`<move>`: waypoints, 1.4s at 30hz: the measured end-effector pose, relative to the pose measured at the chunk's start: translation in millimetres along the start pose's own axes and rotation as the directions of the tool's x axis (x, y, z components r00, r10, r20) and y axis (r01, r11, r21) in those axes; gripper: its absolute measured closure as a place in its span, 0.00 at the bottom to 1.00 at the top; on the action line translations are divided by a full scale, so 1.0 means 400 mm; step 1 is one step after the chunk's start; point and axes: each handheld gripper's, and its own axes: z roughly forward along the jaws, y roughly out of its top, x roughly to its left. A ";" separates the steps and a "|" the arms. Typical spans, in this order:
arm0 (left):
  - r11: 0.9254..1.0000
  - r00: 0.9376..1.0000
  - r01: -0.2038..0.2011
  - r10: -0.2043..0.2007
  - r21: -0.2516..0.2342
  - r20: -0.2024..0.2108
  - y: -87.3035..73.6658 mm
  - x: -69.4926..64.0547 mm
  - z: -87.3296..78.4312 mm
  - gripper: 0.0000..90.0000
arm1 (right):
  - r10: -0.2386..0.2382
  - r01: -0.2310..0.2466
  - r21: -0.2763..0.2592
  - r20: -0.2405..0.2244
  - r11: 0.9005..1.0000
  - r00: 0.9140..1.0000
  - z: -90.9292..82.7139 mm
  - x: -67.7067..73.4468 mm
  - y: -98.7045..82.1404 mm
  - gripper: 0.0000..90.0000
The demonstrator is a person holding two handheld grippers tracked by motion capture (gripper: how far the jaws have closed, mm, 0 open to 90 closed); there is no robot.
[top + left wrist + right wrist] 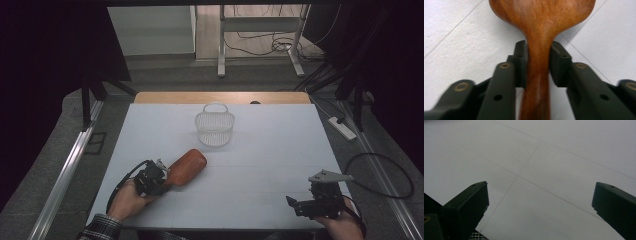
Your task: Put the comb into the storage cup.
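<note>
The wooden spoon (pixel 186 167) lies flat on the white bench (pixel 260 150), in front of the small white basket (pixel 215 129) and to its left, well apart from it. Its broad bowl points toward the basket and its handle points back to the person.

The left claw (pixel 537 63) is at the neck of the spoon, where the handle becomes narrow just behind the bowl. In the left gripper view its jaws stand on both sides of the neck; the left pad seems to touch the wood, while at the right pad a thin gap may remain, so the grip looks nearly made but perhaps not yet firm.

The right claw (pixel 305 205) rests far to the right of the spoon, near the front edge of the bench, with its jaws wide apart and nothing between them.

The spoon is probably solid wood: stiff, rather light, and not fragile. Its polished, rounded surface may be a little slippery, and the heavy bowl end will likely pull downward when it is lifted. The neck is therefore a good place to hold, because it is thin enough for the pads and close to the weight.
</note>
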 end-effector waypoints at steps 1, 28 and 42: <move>1.000 1.000 -0.002 0.002 0.001 0.001 0.001 -0.001 -0.001 0.79 | 0.000 0.000 0.000 0.000 1.000 1.000 0.000 0.000 0.000 0.01; 0.997 0.999 0.024 -0.021 -0.077 0.040 -0.003 0.004 -0.033 0.81 | -0.004 0.004 0.003 -0.001 1.000 1.000 0.000 0.001 0.000 0.02; 0.984 0.998 0.033 -0.023 -0.173 0.059 -0.010 0.004 -0.063 0.80 | -0.004 0.004 0.002 -0.001 1.000 1.000 0.000 0.001 0.000 0.01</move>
